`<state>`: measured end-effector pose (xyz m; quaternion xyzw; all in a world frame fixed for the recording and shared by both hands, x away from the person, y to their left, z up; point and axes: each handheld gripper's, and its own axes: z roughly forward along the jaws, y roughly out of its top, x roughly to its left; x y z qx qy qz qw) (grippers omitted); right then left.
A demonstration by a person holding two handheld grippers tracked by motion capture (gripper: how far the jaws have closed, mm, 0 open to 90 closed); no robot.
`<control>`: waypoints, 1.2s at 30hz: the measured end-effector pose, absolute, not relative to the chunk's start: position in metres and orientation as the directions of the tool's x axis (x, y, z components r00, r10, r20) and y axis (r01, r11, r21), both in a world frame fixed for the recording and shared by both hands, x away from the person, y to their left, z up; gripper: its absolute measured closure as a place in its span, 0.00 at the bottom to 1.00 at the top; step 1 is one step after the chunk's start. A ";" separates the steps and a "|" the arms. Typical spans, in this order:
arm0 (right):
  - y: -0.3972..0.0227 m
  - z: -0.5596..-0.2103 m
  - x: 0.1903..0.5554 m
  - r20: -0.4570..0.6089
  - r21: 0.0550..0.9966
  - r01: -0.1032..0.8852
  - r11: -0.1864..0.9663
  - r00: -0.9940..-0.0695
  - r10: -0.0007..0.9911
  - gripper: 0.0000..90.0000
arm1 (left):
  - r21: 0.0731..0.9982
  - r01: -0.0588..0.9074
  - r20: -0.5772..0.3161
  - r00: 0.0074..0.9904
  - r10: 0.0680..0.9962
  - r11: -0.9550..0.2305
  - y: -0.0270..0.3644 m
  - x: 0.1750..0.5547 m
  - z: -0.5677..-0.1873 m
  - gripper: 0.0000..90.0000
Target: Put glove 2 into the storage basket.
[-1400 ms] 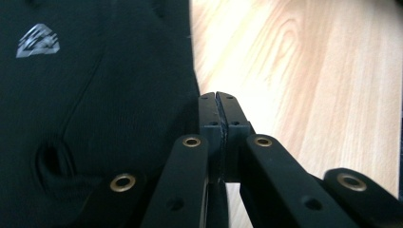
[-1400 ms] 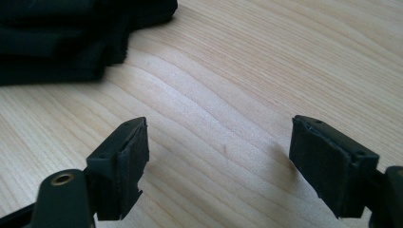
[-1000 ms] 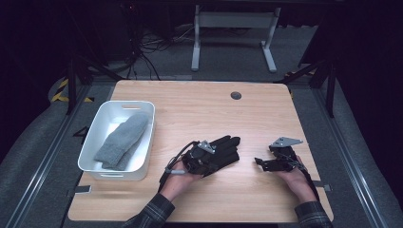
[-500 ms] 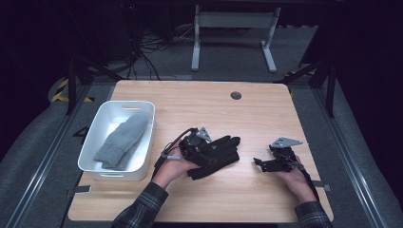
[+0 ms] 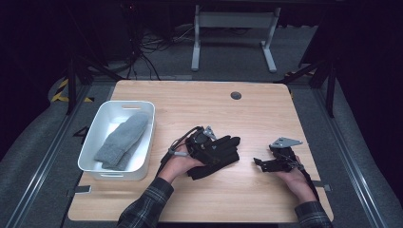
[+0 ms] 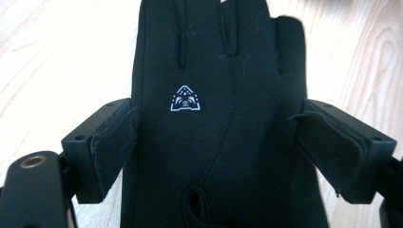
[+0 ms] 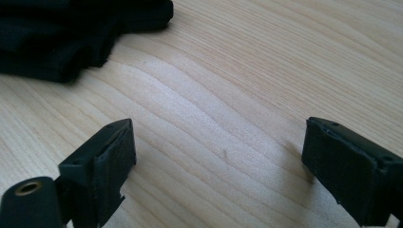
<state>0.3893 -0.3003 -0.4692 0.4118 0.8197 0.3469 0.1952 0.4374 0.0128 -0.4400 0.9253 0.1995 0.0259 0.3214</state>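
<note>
The black gloves (image 5: 216,154) lie as a stacked pair near the middle of the wooden table (image 5: 199,102), a little toward the near edge, with a white bin (image 5: 97,164) holding grey mittens (image 5: 121,141) to their left. The left gripper (image 5: 202,142) sits right over the cuff end of the gloves, and its jaws have just been opening: a second ago they were pinched shut, and now they stand spread. In the left gripper view, the top glove (image 6: 214,118), marked with a small white logo (image 6: 185,99), lies flat between the two pads (image 6: 111,142), which sit beside its edges without squeezing it. That reads as a release, so the gloves now rest on the table by themselves, shifted slightly left of where they lay a second ago. The right gripper (image 5: 260,163) rests to the right, apart from the gloves, its jaws spread wide over bare wood. The gloves look set down, with a fresh grip likely needed before moving them again.
</note>
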 end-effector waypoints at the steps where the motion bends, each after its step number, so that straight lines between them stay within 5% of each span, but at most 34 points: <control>1: -0.300 -0.469 0.389 -0.035 0.729 0.540 0.420 -0.584 0.811 0.12 | 0.596 0.350 -0.076 0.921 0.383 -0.722 0.012 0.438 -0.442 0.15; 14: -0.300 -0.469 0.389 -0.035 0.730 0.539 0.421 -0.586 0.810 0.13 | 0.581 0.380 -0.119 0.914 0.388 -0.719 0.010 0.441 -0.456 0.14; 17: -0.300 -0.469 0.389 -0.035 0.730 0.539 0.421 -0.586 0.810 0.13 | 0.589 0.358 -0.120 0.925 0.360 -0.725 0.010 0.440 -0.455 0.23; 24: -0.300 -0.469 0.389 -0.035 0.730 0.538 0.422 -0.586 0.809 0.13 | 0.587 0.367 -0.208 0.930 0.303 -0.722 0.010 0.436 -0.450 0.70; 36: -0.300 -0.469 0.389 -0.036 0.730 0.536 0.424 -0.589 0.807 0.13 | 0.579 0.404 -0.200 0.913 0.356 -0.708 0.015 0.431 -0.418 0.74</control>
